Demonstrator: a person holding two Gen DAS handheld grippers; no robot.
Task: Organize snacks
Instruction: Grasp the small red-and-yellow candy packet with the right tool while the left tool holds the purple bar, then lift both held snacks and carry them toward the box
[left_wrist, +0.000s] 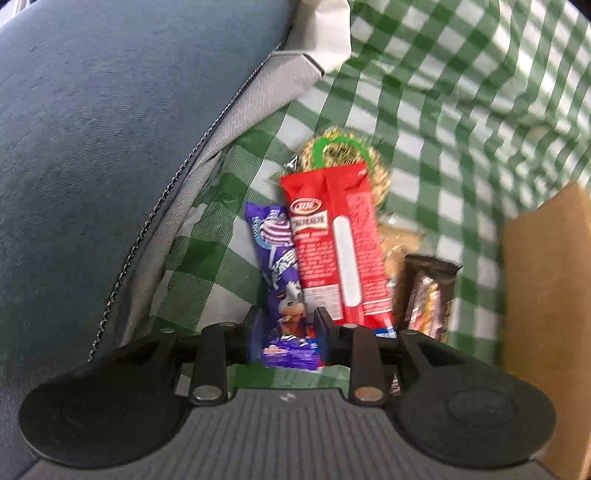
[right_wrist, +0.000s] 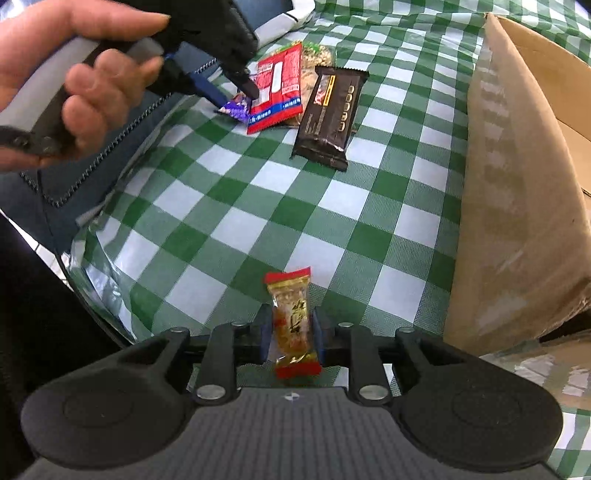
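left wrist view: left gripper (left_wrist: 285, 334) straddles the purple snack (left_wrist: 282, 295), pads apart, not pinching.
right wrist view: right gripper (right_wrist: 291, 341) flanks the yellow candy (right_wrist: 293, 325) at lower centre, slightly loosened.
progress: early; red packet (right_wrist: 279, 92) and dark bar (right_wrist: 330, 118) lie loose on the checked cloth (right_wrist: 240, 221).
only right view: cardboard box (right_wrist: 517, 203) opening, hand (right_wrist: 55, 74) at upper left.

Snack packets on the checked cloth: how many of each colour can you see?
Purple: 1
Red: 1
Dark brown: 1
Clear pack under the red one: 1
Gold with red ends: 1
Total: 5
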